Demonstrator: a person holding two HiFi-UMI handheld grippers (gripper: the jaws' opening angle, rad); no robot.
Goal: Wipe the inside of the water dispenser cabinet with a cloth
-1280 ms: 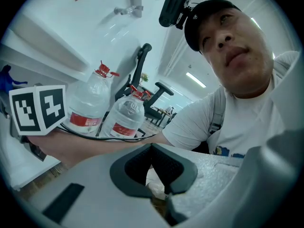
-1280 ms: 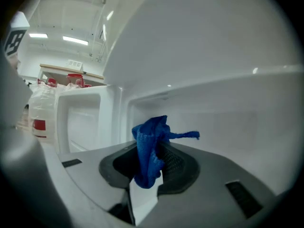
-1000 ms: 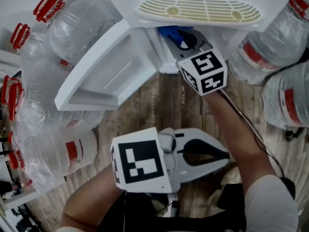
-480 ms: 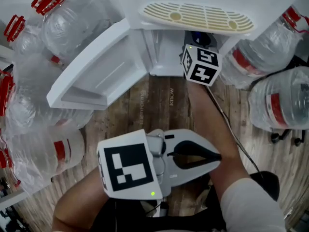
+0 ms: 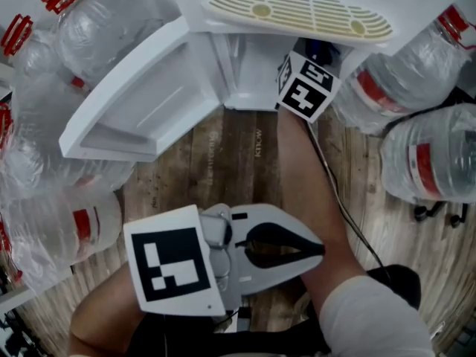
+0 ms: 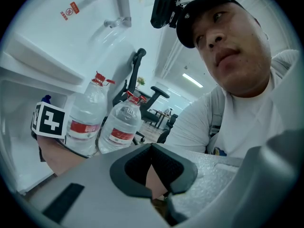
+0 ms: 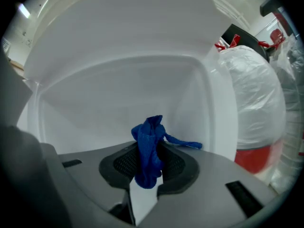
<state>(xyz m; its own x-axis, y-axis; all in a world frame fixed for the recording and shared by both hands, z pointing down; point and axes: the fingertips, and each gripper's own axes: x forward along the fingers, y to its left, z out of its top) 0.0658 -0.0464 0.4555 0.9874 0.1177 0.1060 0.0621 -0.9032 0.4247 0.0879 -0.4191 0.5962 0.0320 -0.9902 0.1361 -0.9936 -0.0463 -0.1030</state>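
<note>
Wood floor (image 5: pixel 230 162) runs open between bottles (image 5: pixel 424 162) crowding both sides; the cabinet (image 7: pixel 118 94) door (image 5: pixel 141 103) swings out to your left. Your right gripper (image 7: pixel 151 161) is inside, jaws clamped on the cloth (image 7: pixel 147 139), side wall near. Your left gripper (image 5: pixel 321 248) hangs low, jaws together on nothing.

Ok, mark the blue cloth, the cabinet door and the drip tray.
blue cloth (image 7: pixel 148 151): right gripper view, bunched middle.
cabinet door (image 5: pixel 149 103): head view, inner panel.
drip tray (image 5: pixel 297 12): head view, slotted top.
</note>
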